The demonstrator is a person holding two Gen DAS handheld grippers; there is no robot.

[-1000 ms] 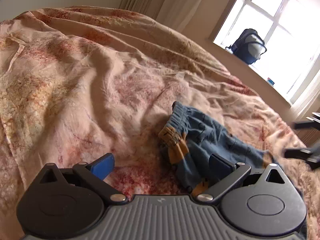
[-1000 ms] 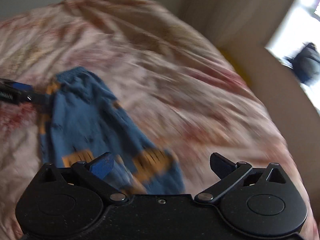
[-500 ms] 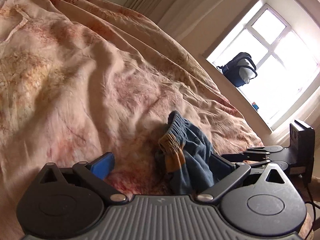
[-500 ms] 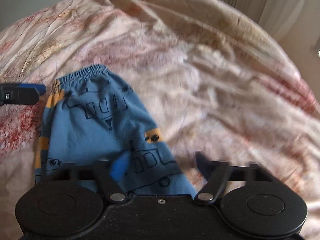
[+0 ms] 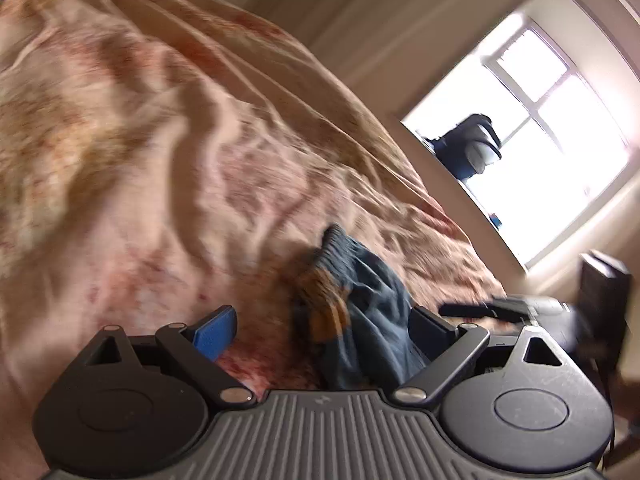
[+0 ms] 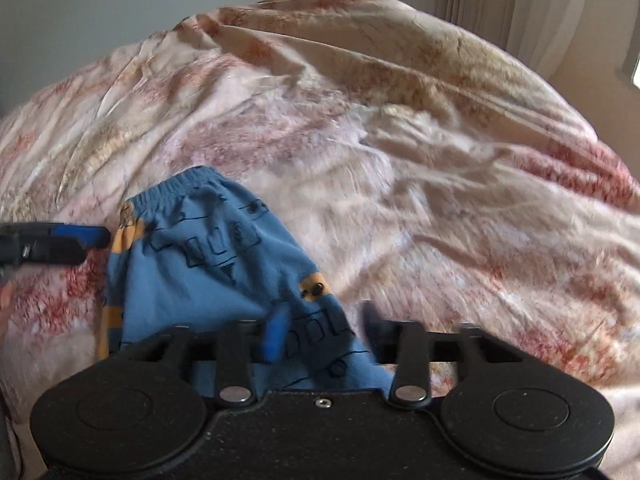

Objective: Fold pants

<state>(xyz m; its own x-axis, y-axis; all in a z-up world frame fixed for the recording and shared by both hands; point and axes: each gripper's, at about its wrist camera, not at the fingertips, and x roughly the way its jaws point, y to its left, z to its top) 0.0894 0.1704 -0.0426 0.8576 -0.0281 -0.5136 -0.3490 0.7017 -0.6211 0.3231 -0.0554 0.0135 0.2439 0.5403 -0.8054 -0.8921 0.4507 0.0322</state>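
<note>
Small blue pants (image 6: 208, 260) with black drawings and yellow patches lie on the bed, waistband at the far end. My right gripper (image 6: 322, 332) is low over the near end of the pants, its fingers half closed and blurred, with cloth between them; I cannot tell if they grip it. My left gripper (image 5: 320, 328) is open, with the bunched waist end of the pants (image 5: 360, 312) lying between its fingers. The left gripper shows at the left edge of the right wrist view (image 6: 52, 242), beside the waistband. The right gripper shows at the right of the left wrist view (image 5: 500, 308).
A wrinkled pink and beige floral bedspread (image 6: 400, 152) covers the bed. A window (image 5: 560, 140) with a dark backpack (image 5: 472, 148) on its sill is beyond the bed. Curtains (image 6: 500, 4) hang at the far right wall.
My right gripper has narrowed from wide open to half closed around the near end of the pants. My left gripper has tilted and stayed open by the waistband.
</note>
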